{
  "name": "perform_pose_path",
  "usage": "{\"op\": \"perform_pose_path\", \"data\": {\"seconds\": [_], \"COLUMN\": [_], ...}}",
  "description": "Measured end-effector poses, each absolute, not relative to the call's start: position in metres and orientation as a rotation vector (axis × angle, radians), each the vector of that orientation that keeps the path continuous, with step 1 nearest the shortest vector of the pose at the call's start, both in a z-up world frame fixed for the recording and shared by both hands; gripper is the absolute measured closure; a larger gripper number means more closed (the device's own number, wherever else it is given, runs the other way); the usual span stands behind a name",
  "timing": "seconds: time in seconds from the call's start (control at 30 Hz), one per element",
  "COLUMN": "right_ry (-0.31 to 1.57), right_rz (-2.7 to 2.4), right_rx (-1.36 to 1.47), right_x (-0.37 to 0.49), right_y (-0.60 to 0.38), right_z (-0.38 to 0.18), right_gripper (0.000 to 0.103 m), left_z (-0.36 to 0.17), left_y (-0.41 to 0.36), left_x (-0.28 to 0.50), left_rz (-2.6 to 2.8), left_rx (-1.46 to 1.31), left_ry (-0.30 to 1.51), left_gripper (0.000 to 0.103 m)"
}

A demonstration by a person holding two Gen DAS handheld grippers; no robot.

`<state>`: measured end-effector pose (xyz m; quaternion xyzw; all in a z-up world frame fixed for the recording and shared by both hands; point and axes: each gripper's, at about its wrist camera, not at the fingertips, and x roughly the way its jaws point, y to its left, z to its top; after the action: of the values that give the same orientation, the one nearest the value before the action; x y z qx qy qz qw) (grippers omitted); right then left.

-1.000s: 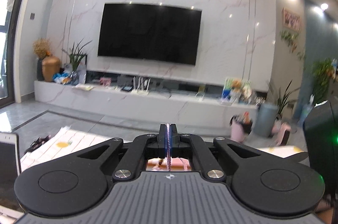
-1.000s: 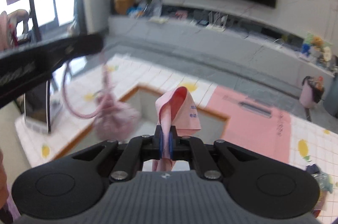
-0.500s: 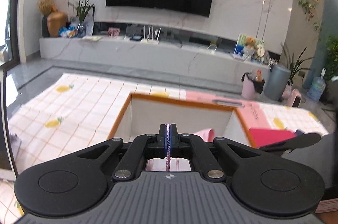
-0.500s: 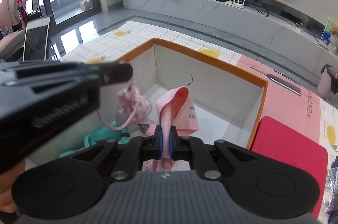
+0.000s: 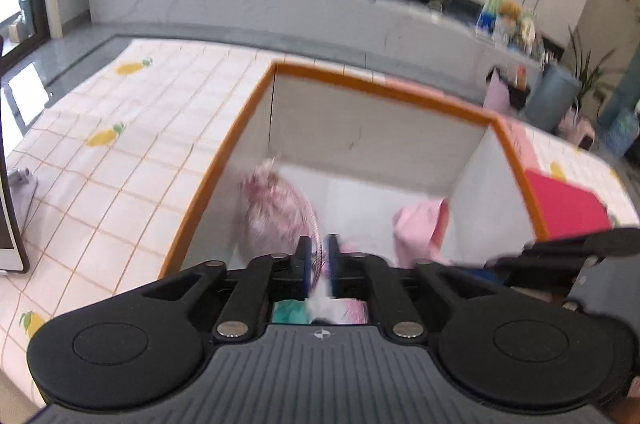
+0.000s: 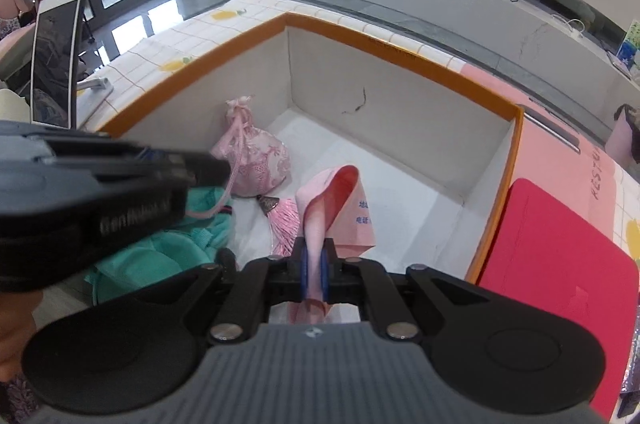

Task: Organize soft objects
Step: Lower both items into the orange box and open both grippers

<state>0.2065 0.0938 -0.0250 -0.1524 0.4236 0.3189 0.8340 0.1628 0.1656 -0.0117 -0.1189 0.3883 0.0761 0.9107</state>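
box [image 6: 404, 62]: open-topped, orange rim, pale walls inside; sits on the checked cloth w/ lemon print [image 5: 132, 160]; both grippers hang over its near side
L gripper [image 5: 319, 256]: jaws have just been opening; now parted a little, blue pads apart; pink cord [image 5: 316, 244] runs up betw. them, pads not pressing on it; in the R wrist view the L gripper [image 6: 212, 170] shows as a dark body at the left edge, cord [image 6: 224, 196] trailing from its tip to the pouch
pouch [image 6: 254, 160]: pink lace drawstring pouch, on the box floor close to the left wall, gathered neck pointing up; blurred in the L wrist view [image 5: 276, 208]
tassel [image 6: 282, 220]: pink, metal cap, lying on the box floor betw. pouch and pink cloth
R gripper [image 6: 315, 274]: clenched on the pink cloth [image 6: 332, 208]; cloth stands up out of the pads as a folded loop, printed blue characters on the hanging part; lower edge near the box floor, contact unclear; in the L view the cloth [image 5: 420, 232] sits by the right wall
teal garment [image 6: 160, 256]: crumpled at the near-left corner of the box, partly under the L gripper
red mat [image 6: 560, 244]: flat on the cloth-covered surface, just outside the box's right wall
pink sheet [image 6: 552, 128]: flat beyond the red mat, along the right rim; dark lettering at its far edge
tablet [image 6: 54, 60]: upright on a stand, off the left edge of the checked cloth
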Motion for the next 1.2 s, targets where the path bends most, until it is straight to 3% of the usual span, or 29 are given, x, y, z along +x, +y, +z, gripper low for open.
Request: {"op": "perform_pose_path", "data": {"seconds": [0.03,0.17,0.4,0.7,0.73,0.8,0.93,1.0,1.03,1.07,1.2], "right_ry": [0.893,0.896,0.904,0.856,0.848,0.844,0.829,0.823,0.815,0.803,0.794], "right_rz": [0.668,0.659,0.648,0.640,0.632,0.614,0.617,0.632,0.641,0.651,0.669], "right_rx": [-0.328,-0.353,-0.394,-0.492,-0.517,-0.539,-0.515,-0.500,-0.497,-0.501,-0.481], "right_x": [0.207,0.204,0.199,0.197,0.196,0.195,0.192,0.190,0.189,0.186,0.178], "right_y": [0.095,0.099,0.108,0.118,0.120,0.121,0.117,0.116,0.116,0.116,0.119], "right_z": [-0.025,-0.025,-0.023,-0.025,-0.025,-0.025,-0.021,-0.017,-0.016,-0.014,-0.010], "right_gripper": [0.099,0.099,0.097,0.091,0.087,0.062,0.044,0.017,0.011,0.006,0.003], "left_z": [-0.011,0.000,0.003,0.002,0.003,0.004,0.003,0.003,0.004,0.006,0.017], "left_y": [0.166,0.169,0.160,0.172,0.173,0.175,0.174,0.174,0.174,0.174,0.174], "left_x": [0.161,0.154,0.151,0.148,0.147,0.147,0.145,0.143,0.141,0.140,0.130], "left_rz": [0.159,0.118,0.106,0.115,0.116,0.111,0.112,0.123,0.135,0.141,0.126], "left_rx": [-0.242,-0.255,-0.218,-0.259,-0.264,-0.273,-0.276,-0.272,-0.270,-0.270,-0.272], "left_ry": [0.796,0.741,0.730,0.723,0.723,0.722,0.718,0.720,0.718,0.706,0.659], "left_gripper": [0.061,0.037,0.022,0.021,0.021,0.021,0.021,0.021,0.021,0.021,0.020]}}
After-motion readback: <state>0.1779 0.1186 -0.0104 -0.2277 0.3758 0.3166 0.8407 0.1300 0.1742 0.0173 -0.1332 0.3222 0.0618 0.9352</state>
